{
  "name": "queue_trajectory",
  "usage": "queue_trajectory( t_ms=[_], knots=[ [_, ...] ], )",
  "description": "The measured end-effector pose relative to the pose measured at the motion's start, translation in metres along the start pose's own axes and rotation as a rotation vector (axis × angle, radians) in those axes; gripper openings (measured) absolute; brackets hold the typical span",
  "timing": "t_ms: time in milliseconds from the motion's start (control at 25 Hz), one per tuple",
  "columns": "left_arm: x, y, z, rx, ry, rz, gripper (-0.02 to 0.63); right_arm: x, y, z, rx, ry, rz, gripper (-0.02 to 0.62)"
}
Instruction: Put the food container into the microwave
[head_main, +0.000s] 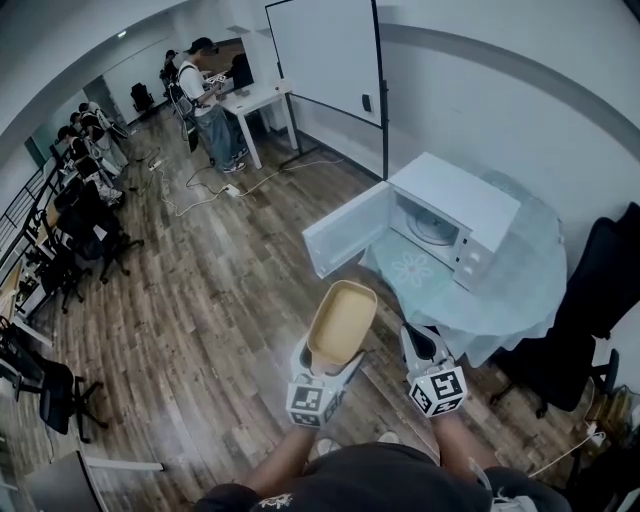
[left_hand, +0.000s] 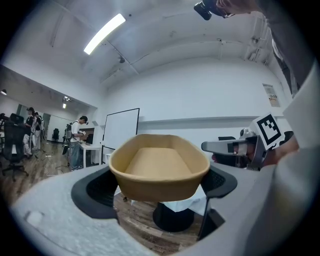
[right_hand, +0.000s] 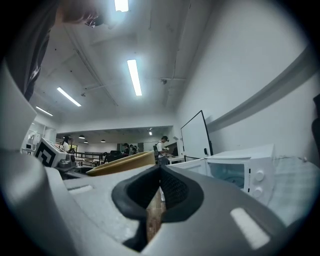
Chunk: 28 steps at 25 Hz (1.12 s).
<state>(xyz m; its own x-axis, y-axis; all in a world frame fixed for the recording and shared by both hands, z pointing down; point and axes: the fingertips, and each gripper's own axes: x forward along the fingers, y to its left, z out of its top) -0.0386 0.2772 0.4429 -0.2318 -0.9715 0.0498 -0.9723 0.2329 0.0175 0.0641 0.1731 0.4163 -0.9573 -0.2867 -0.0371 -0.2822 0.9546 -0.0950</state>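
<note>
A tan oval food container (head_main: 341, 321) is held in the air by my left gripper (head_main: 331, 362), whose jaws are shut on its near end. It fills the middle of the left gripper view as an empty tan container (left_hand: 159, 173) between the dark pads (left_hand: 95, 192). My right gripper (head_main: 424, 350) hangs beside it to the right, shut with nothing in it; its pads (right_hand: 172, 192) meet. The white microwave (head_main: 448, 215) stands on a round table (head_main: 520, 290) ahead, its door (head_main: 345, 230) swung open to the left and its turntable showing. In the right gripper view the microwave (right_hand: 240, 167) lies to the right.
A whiteboard (head_main: 325, 55) stands behind the microwave. A black chair (head_main: 600, 290) sits right of the table. People stand and sit at desks (head_main: 250, 100) far left. Wooden floor (head_main: 200, 320) lies between me and the table.
</note>
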Motion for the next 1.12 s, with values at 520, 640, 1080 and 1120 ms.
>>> queue_trajectory(
  t_ms=[520, 640, 1080, 1120],
  knots=[
    [0.002, -0.042, 0.001, 0.004, 0.026, 0.012, 0.512, -0.036, -0.022, -0.005, 0.034, 0.001, 0.033, 0.002],
    [0.007, -0.049, -0.003, 0.014, 0.027, 0.029, 0.512, -0.041, -0.035, -0.006, 0.039, 0.001, 0.042, 0.002],
    [0.015, -0.071, -0.005, 0.010, 0.054, 0.047, 0.512, -0.055, -0.056, -0.012, 0.075, 0.002, 0.047, 0.002],
    [0.016, -0.070, -0.006, 0.013, 0.055, 0.048, 0.512, -0.055, -0.056, -0.013, 0.077, 0.005, 0.048, 0.002]
  ],
)
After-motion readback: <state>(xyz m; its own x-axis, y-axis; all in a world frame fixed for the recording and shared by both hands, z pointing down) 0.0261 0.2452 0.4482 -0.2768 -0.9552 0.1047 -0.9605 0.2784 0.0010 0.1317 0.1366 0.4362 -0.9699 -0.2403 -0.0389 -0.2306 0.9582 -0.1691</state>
